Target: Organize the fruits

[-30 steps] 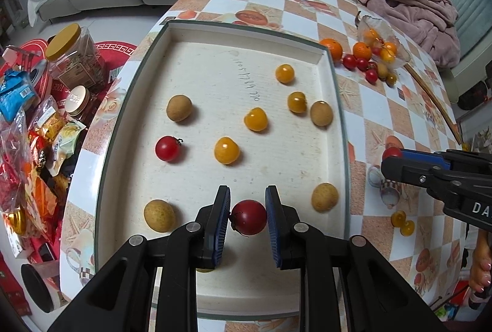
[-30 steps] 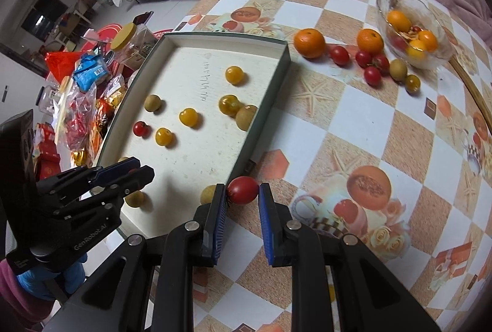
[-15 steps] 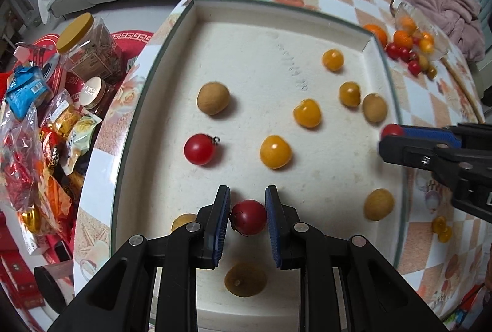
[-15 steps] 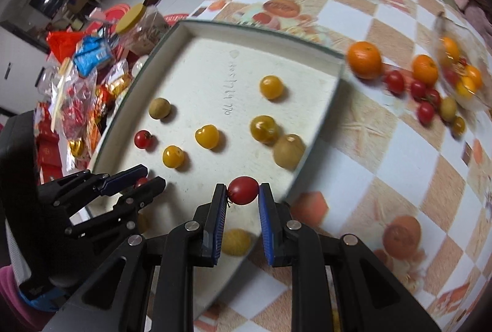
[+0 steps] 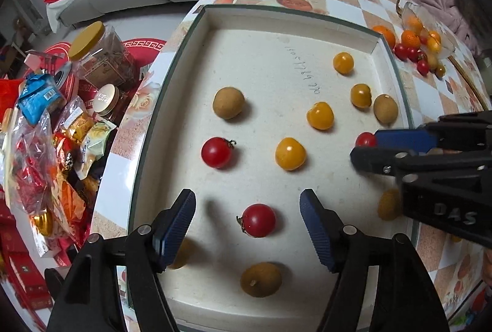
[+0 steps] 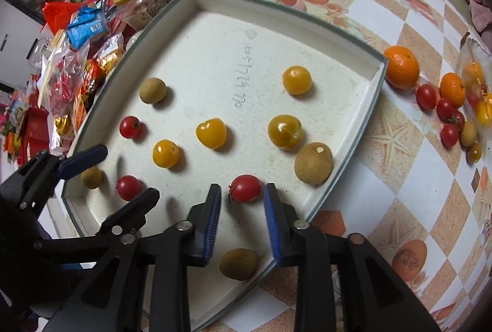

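Inside the white tray (image 5: 190,61), both grippers' fingers were opening, each clear of the red cherry tomato (image 5: 258,220) (image 6: 245,188) resting between them, so lifting straight up would avoid nudging either.

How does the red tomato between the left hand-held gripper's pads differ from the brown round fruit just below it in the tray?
The red cherry tomato is glossy red with a green stem; the brown fruit is matt tan and looks slightly larger. The tomato lies between the opening left hand-held gripper; the brown fruit lies nearer the tray edge. Both are round and rest on the tray floor.
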Motion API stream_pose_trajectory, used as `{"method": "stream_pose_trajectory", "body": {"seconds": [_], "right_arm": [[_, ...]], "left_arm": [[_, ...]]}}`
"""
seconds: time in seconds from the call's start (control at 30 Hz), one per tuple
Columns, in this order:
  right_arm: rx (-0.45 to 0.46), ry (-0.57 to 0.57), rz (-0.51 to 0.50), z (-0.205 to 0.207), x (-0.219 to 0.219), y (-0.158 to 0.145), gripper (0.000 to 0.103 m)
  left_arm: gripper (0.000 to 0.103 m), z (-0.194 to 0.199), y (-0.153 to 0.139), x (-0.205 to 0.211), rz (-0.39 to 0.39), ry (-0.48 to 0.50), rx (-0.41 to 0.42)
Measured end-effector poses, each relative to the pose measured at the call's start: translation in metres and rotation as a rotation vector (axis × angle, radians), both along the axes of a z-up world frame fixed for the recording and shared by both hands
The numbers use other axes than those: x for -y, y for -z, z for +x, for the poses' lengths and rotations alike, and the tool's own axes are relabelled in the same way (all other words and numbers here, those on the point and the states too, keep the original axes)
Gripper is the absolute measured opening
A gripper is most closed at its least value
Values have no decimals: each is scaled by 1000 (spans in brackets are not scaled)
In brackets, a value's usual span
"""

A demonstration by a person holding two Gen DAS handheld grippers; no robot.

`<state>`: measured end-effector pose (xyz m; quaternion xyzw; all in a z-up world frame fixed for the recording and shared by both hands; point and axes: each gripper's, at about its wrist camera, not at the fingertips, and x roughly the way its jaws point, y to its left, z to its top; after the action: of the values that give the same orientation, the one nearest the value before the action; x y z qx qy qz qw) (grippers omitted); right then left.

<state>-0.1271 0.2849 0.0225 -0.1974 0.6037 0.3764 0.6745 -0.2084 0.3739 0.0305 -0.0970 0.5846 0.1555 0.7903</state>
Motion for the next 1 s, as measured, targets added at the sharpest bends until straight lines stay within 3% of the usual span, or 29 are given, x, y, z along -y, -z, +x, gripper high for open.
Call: {"method": "stream_pose_trajectory", "body": {"seconds": [0.07, 0.13, 0.23, 0.4, 0.5, 0.57, 0.6, 1.0], "right_arm": [[4, 12, 22, 0, 3, -8, 49], [15, 21, 36, -1, 6, -17, 67], [9, 28, 53, -6, 11, -27, 79], [7, 46, 27, -13, 17, -36, 83], [26, 56, 11, -17, 19, -40, 94], [32, 65, 6, -19, 22, -43, 103], [33, 70, 8, -20, 22, -44, 103], [0, 106, -62, -37, 35, -60, 103]], "left_arm": [[71, -1, 0, -1, -2, -2, -5], [72, -2, -1, -1, -8, -8, -7], [72, -3, -5, 1, -25, -10, -5], [72, -5, -9, 5, -51, -13, -40], [72, -10, -11, 5, -67, -32, -58], [87, -14, -14, 5, -64, -39, -60], [103, -16, -15, 5, -61, -42, -57], [103, -37, -49, 0, -33, -71, -12]]}}
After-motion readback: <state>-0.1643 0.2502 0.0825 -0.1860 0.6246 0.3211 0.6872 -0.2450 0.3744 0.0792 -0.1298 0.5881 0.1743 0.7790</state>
